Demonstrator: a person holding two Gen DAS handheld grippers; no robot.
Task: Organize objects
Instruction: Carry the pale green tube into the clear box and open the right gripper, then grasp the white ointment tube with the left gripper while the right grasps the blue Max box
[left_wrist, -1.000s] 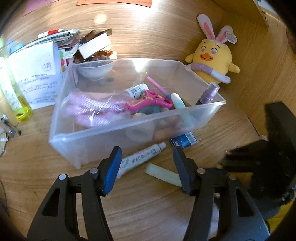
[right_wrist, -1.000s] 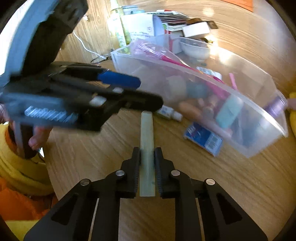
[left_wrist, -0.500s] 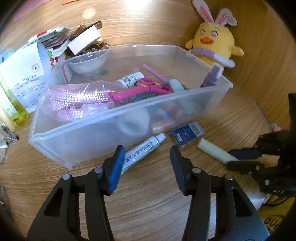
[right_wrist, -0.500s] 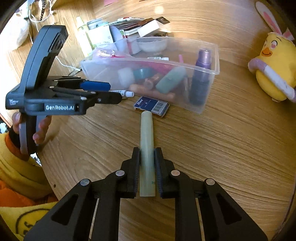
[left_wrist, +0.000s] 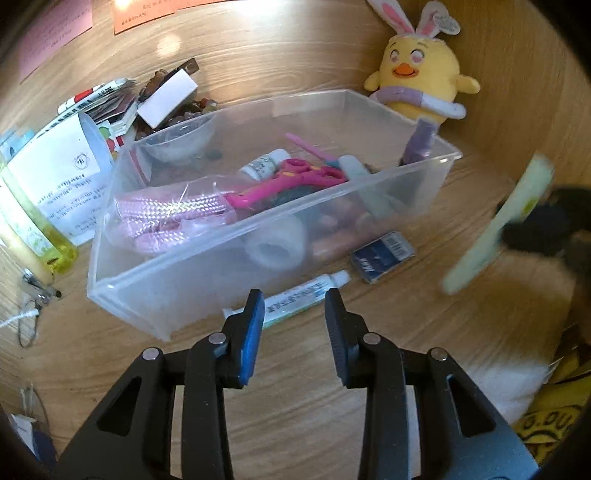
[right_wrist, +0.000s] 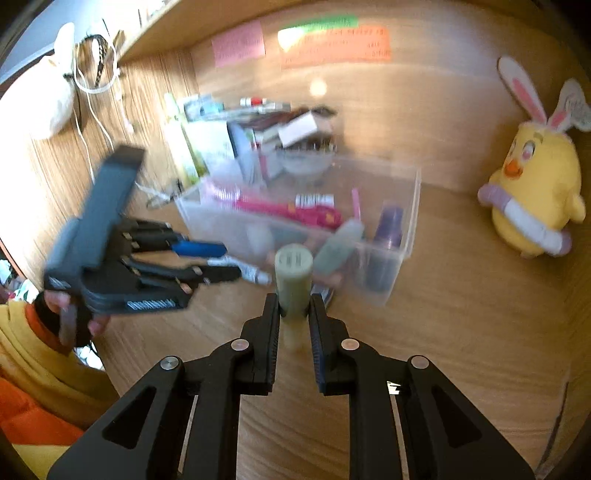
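Note:
My right gripper (right_wrist: 293, 314) is shut on a pale green tube (right_wrist: 293, 273) and holds it lifted and tilted above the desk; the tube also shows blurred in the left wrist view (left_wrist: 495, 229). A clear plastic bin (left_wrist: 207, 254) holds pink scissors (left_wrist: 295, 177), a purple spray bottle (left_wrist: 421, 142) and other toiletries. My left gripper (left_wrist: 295, 314) is open and empty, just in front of a white ointment tube (left_wrist: 306, 291) lying on the desk by the bin. A blue packet (left_wrist: 382, 254) lies beside it.
A yellow chick plush (left_wrist: 417, 74) stands at the back right. Papers, a white box and a yellow bottle (left_wrist: 40, 229) crowd the bin's left and back. Wooden walls close in the desk behind and to the right.
My right gripper has lifted the green tube off the desk and tilted it upward. My left gripper has moved slightly closer to the ointment tube and stays open.

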